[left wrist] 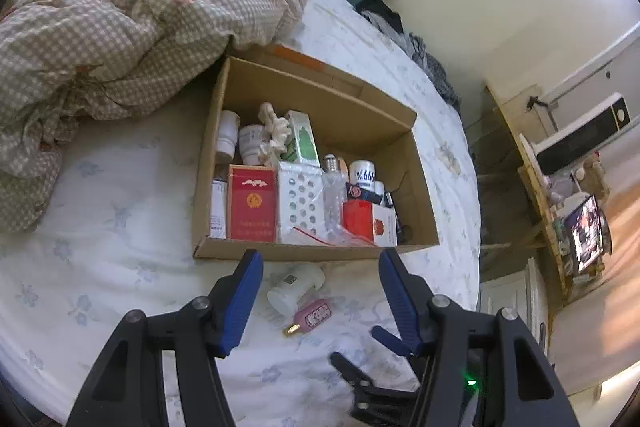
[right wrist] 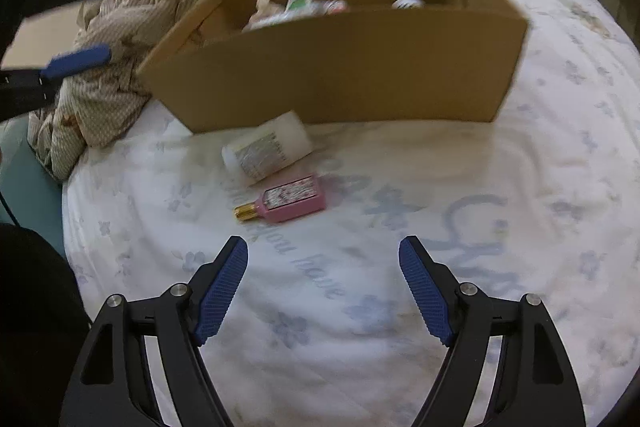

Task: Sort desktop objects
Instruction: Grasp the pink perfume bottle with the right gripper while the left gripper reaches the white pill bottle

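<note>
Right wrist view: cardboard box (right wrist: pixel 340 67), landmark, near full. White bottle (right wrist: pixel 267 147) and pink perfume bottle (right wrist: pixel 290 198) lie outside its front wall, apparently unsorted. Right gripper (right wrist: pixel 323 267) and left gripper (left wrist: pixel 320 267) both spread, empty.

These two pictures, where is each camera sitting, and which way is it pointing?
Left wrist: rides on the left gripper, looking down into the cardboard box on the bed; its own open jaws show, and the right gripper pokes in below.
Right wrist: rides on the right gripper, low over the sheet, facing the box's outer wall; its open jaws show, the left gripper at far left.
Shared: the box, the white bottle and the pink bottle lying before it.
</note>
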The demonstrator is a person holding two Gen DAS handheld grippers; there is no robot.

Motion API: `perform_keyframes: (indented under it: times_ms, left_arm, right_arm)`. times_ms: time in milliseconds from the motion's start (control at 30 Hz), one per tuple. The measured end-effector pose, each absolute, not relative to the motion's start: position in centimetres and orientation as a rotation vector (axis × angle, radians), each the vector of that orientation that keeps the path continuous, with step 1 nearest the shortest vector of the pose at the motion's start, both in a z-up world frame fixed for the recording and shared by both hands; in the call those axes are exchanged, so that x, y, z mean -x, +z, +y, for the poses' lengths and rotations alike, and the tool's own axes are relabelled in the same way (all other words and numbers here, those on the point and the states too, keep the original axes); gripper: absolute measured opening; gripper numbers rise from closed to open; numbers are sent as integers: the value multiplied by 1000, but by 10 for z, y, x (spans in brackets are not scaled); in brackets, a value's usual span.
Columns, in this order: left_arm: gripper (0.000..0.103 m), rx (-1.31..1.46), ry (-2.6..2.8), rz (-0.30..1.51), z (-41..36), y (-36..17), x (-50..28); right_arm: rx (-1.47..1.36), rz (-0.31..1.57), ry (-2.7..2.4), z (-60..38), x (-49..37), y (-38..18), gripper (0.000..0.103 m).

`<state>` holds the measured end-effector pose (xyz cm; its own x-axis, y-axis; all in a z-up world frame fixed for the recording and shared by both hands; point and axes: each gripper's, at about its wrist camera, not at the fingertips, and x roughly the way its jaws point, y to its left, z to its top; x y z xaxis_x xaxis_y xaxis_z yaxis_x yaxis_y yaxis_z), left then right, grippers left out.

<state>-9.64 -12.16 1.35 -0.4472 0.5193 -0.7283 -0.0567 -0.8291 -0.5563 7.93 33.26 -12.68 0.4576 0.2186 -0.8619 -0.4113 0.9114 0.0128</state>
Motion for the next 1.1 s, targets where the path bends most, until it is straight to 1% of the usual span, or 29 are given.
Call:
perform_keyframes:
  times_ms: [233, 367, 433, 533, 800, 900, 1100]
  left_arm:
    - [60, 1436, 2301, -584, -110, 8, 103]
    - [60, 1455, 2298, -557, -108, 4, 104]
    - [60, 1469, 2285, -544, -106, 1, 105]
    - [60, 1494, 2263, -471, -96, -2, 106]
    - [61, 1561, 2170, -111, -46, -17, 96]
    - [61, 1566, 2177, 56, -29, -24, 91]
    - [61, 1635, 2136, 292, -3, -53, 97]
  right_arm:
    - [376, 977, 376, 374, -84, -152, 81]
    - [369, 966, 418, 372, -89, -151, 67]
    - [367, 964, 447, 370, -89, -148, 67]
    - [363, 954, 461, 361, -87, -139, 67]
    - [301, 902, 434, 298, -87, -79, 67]
    - [275, 899, 414, 272, -90, -57, 67]
    - [165, 855, 417, 253, -98, -27, 67]
